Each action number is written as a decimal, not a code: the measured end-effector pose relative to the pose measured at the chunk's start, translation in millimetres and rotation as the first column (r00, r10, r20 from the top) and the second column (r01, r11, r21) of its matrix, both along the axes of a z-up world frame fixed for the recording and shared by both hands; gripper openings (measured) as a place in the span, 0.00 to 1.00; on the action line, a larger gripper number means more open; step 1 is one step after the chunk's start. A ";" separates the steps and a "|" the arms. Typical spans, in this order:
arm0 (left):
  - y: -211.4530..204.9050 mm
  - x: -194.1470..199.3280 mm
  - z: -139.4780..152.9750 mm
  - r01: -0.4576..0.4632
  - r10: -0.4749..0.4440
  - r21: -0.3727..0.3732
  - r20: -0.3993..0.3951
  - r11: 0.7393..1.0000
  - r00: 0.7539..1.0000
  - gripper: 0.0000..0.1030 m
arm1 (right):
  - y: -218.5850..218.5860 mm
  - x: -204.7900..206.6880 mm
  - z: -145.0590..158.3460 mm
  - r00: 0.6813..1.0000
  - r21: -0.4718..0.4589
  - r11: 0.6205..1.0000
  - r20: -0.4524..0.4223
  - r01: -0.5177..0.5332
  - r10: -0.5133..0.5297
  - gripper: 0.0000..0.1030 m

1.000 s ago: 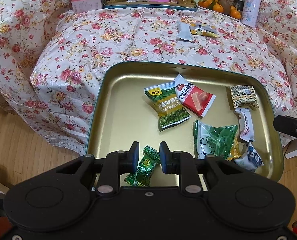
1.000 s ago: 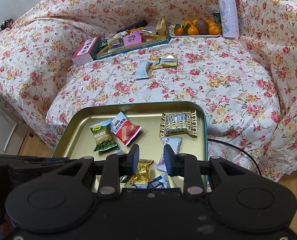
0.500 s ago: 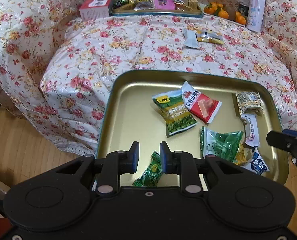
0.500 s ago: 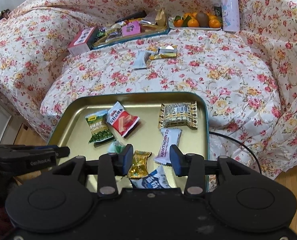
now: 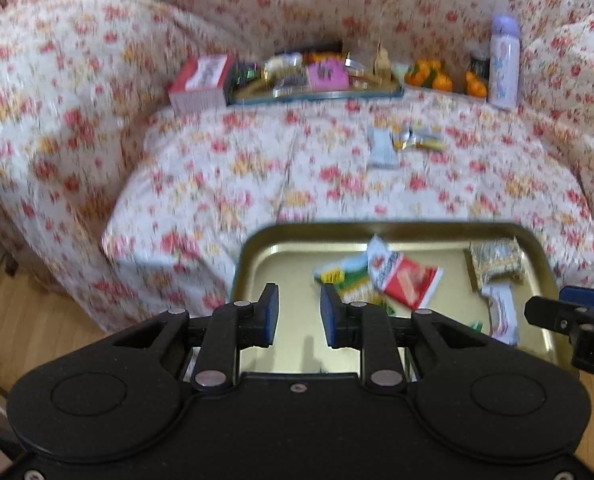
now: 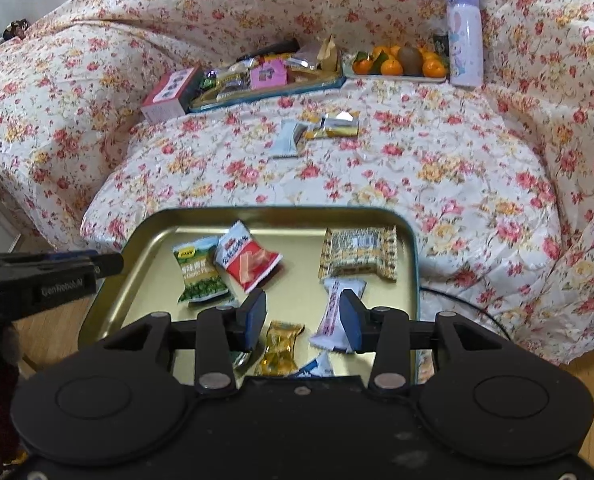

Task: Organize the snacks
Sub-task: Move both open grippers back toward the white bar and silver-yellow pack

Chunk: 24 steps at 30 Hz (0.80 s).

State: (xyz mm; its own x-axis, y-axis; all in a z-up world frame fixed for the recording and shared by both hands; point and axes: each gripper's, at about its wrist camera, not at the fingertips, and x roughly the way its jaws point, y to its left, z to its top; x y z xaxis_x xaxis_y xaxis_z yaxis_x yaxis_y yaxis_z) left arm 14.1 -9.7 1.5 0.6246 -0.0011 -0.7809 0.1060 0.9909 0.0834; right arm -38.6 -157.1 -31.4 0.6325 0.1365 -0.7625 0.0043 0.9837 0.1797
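The right wrist view is sharp and shows the near tray (image 6: 411, 248) whole: a green pack (image 6: 199, 270) and a red pack (image 6: 247, 260) overlapping at 11 o'clock, a patterned bar (image 6: 359, 254) at 1 o'clock, a white sachet (image 6: 335, 312) below the bar, and a gold candy (image 6: 281, 342) with a blue-white pack (image 6: 317, 368) at the near edge. The candy and the blue-white pack are not seen in the left wrist view, which is blurred and shows only the tray's far part, with a bare stretch of tray floor in front of its fingers. Both views show the floral cloth (image 6: 417, 160), two loose packets (image 6: 321, 130) lying on it, the far tray (image 6: 265, 92) of snacks, a red box (image 6: 169, 94) at its 9 o'clock, the oranges (image 6: 393, 64) and a bottle (image 6: 463, 36) at 1 o'clock.

The left gripper (image 5: 297, 314) is narrowly apart and opening, with nothing between its pads, only tray floor behind the gap. The right gripper (image 6: 303, 314) is somewhat wider and empty; the candy and the sachet lie on the tray below and behind its gap, and neither is pinched.
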 end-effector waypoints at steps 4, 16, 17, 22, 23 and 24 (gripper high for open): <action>-5.5 7.7 10.5 0.023 -0.023 0.003 0.048 1.000 0.999 0.33 | -2.2 3.3 6.8 0.999 -0.017 1.000 0.038 0.015 -0.014 0.44; -11.6 32.2 23.6 0.014 -0.014 0.001 0.138 1.000 0.990 0.35 | -3.6 24.9 28.4 0.986 -0.071 0.997 0.166 0.026 -0.014 0.56; -12.5 35.8 22.7 0.024 -0.024 0.003 0.128 1.000 0.991 0.35 | -3.6 27.2 29.2 0.985 -0.067 0.997 0.171 0.025 -0.013 0.56; -16.9 46.1 18.2 0.068 -0.068 0.004 0.089 0.998 0.994 0.34 | -5.1 38.2 29.7 0.985 -0.041 0.999 0.174 0.007 0.000 0.56; -18.2 48.5 16.9 0.072 -0.072 0.006 0.087 0.997 0.994 0.34 | -5.6 40.6 29.3 0.985 -0.043 0.999 0.173 0.008 -0.001 0.55; -19.4 50.9 15.6 0.078 -0.078 0.007 0.082 0.997 0.994 0.34 | -5.5 43.5 28.8 0.986 -0.050 0.999 0.169 0.006 0.003 0.55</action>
